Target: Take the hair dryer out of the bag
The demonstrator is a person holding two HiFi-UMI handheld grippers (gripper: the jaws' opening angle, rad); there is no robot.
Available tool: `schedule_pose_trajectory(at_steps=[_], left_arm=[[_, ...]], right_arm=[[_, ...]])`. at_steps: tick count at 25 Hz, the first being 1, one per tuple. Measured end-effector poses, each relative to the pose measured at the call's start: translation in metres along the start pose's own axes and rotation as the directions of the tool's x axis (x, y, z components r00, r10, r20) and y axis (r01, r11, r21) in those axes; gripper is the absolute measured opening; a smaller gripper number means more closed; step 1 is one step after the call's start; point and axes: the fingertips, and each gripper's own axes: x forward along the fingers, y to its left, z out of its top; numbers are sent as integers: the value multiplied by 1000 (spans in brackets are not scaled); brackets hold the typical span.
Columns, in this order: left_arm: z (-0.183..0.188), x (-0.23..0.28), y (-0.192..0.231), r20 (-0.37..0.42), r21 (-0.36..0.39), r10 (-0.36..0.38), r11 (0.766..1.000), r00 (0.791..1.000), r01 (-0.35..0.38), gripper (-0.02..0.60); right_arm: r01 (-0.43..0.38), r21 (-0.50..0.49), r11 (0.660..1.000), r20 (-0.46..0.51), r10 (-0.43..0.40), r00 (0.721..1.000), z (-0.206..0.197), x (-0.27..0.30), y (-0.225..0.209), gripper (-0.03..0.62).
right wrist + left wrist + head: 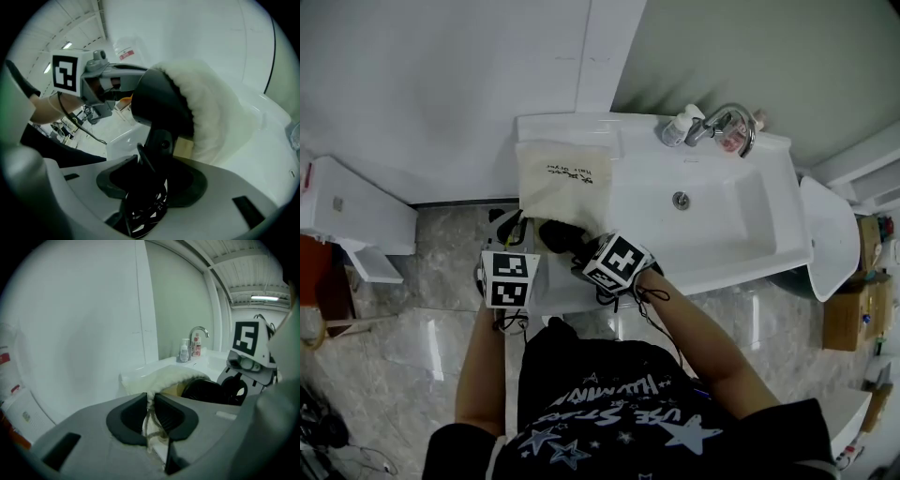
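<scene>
Our left claw (151, 401) is clenched on the cloth bag (164, 378), pinching its near rim and cord. Our right claw (157, 161) grasps the black hair dryer (159, 105) by its handle, head at the bag's mouth, left of the sink (722, 225).

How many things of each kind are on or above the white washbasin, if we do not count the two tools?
cloth bag: 1
hair dryer: 1
bottles: 2
faucet: 1
Total: 5
</scene>
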Motion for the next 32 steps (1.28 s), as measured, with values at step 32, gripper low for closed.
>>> schedule_pose_trajectory(at_steps=[32], left_arm=[[-42,-57,-39,-101,-159,144,974,984,-159,229]], right_arm=[[-127,-300,946,221,199,955,-82,-96,104,187]])
